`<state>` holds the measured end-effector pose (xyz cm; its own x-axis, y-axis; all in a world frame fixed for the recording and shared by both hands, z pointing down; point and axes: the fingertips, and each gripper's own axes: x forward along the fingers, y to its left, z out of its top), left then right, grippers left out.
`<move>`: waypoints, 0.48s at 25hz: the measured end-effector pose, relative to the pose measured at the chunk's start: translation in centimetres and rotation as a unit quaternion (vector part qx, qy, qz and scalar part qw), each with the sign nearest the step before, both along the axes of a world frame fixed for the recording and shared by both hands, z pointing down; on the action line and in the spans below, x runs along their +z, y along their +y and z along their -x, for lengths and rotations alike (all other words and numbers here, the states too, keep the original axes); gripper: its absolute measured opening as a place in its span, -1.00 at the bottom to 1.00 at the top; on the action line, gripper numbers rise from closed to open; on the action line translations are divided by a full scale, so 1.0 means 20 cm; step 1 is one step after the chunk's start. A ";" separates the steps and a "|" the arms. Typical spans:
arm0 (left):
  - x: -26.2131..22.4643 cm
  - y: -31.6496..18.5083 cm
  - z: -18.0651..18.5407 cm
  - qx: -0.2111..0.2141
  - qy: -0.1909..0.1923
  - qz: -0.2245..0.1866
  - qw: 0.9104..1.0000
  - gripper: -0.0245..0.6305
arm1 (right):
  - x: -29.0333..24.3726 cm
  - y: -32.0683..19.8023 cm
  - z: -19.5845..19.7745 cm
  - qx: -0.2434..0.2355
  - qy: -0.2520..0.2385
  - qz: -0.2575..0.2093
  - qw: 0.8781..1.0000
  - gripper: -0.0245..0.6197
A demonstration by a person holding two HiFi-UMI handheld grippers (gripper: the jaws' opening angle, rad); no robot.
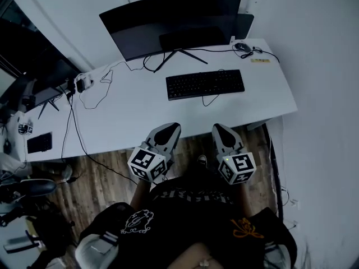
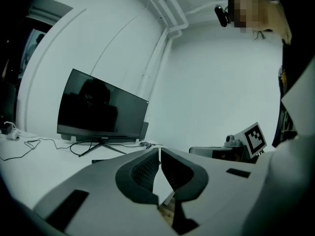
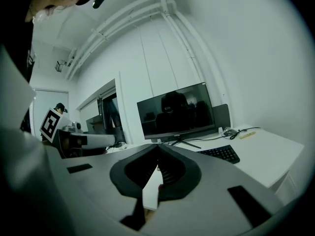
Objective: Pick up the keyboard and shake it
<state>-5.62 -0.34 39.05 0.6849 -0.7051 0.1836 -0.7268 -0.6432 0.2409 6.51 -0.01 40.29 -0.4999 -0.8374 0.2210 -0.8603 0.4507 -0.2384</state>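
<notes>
A black keyboard (image 1: 205, 84) lies flat on the white desk (image 1: 134, 111), in front of the monitor; it also shows in the right gripper view as the keyboard (image 3: 221, 153). My left gripper (image 1: 173, 127) hangs at the desk's near edge, shut and empty, well short of the keyboard. My right gripper (image 1: 216, 128) is beside it at the same edge, also shut with nothing between its fingers. In the left gripper view the left gripper (image 2: 160, 151) has its tips together; in the right gripper view the right gripper (image 3: 158, 147) does too.
A wide black monitor (image 1: 171, 21) stands at the back of the desk. A mouse (image 1: 242, 47) sits at the back right. Loose cables and a power adapter (image 1: 83, 84) lie at the left. A dark phone-like slab (image 1: 39, 143) rests near the desk's left end. Wooden floor (image 1: 106, 184) lies below.
</notes>
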 end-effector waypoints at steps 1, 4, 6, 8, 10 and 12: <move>0.00 -0.04 -0.05 0.000 0.000 0.003 1.000 -0.84 | 0.01 -0.04 -0.05 0.000 -0.003 0.002 1.000 -0.88; 0.03 -0.12 -0.13 -0.010 -0.011 0.008 1.000 -0.84 | 0.06 -0.13 -0.16 -0.004 -0.008 0.011 1.000 -0.88; 0.05 -0.16 -0.15 -0.022 -0.019 0.014 0.999 -0.84 | 0.09 -0.18 -0.20 -0.008 -0.012 0.019 1.000 -0.88; 0.07 -0.19 -0.17 -0.029 -0.027 0.023 0.999 -0.84 | 0.12 -0.22 -0.23 -0.010 -0.020 0.025 0.999 -0.88; 0.09 -0.20 -0.18 -0.033 -0.035 0.030 0.998 -0.84 | 0.14 -0.26 -0.26 -0.012 -0.026 0.029 0.999 -0.88; 0.10 -0.21 -0.18 -0.037 -0.043 0.035 0.998 -0.84 | 0.16 -0.29 -0.27 -0.011 -0.030 0.034 0.999 -0.88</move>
